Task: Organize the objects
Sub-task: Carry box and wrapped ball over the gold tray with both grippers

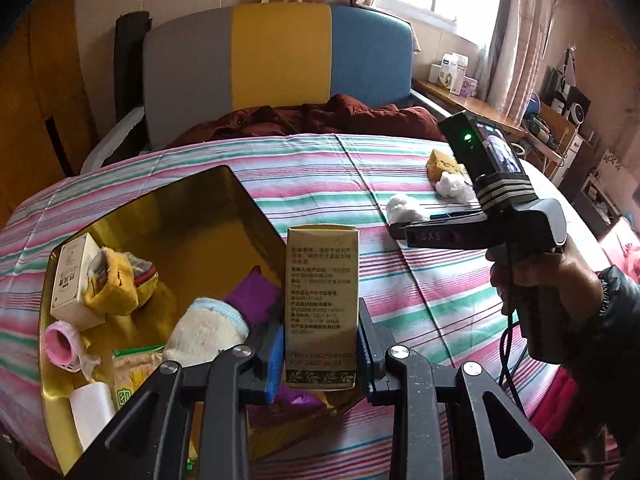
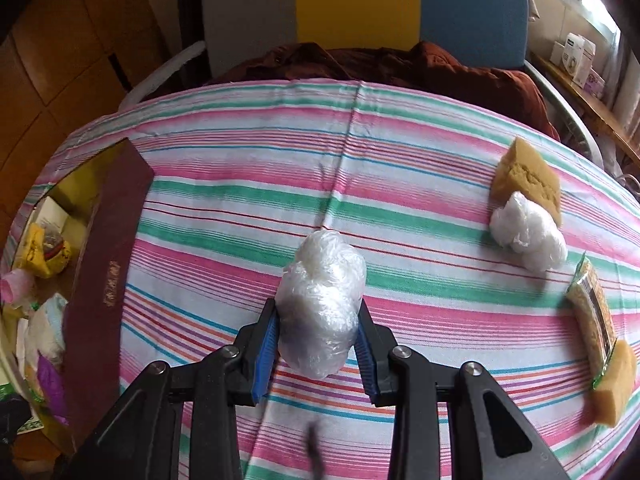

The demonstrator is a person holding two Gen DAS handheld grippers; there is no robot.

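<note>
My left gripper point(image 1: 322, 344) is shut on a tall tan carton point(image 1: 322, 304) with printed text, held upright at the right edge of the gold-lined box point(image 1: 168, 208). The box holds a white carton point(image 1: 72, 276), yellow sock point(image 1: 116, 280), cream sock point(image 1: 204, 328), purple cloth point(image 1: 252, 292) and pink roll point(image 1: 62, 342). My right gripper point(image 2: 318, 344) is shut on a crumpled clear plastic bag point(image 2: 322, 304) over the striped cloth. The right gripper also shows in the left wrist view point(image 1: 394, 228), with the bag point(image 1: 404, 208) at its tip.
On the striped cloth point(image 2: 248, 184) at the right lie a tan sponge point(image 2: 526, 176), a second plastic wad point(image 2: 528, 236), a snack packet point(image 2: 592, 304) and another sponge point(image 2: 614, 384). The box's maroon wall point(image 2: 104, 280) stands at the left. A brown blanket point(image 2: 400, 64) lies behind.
</note>
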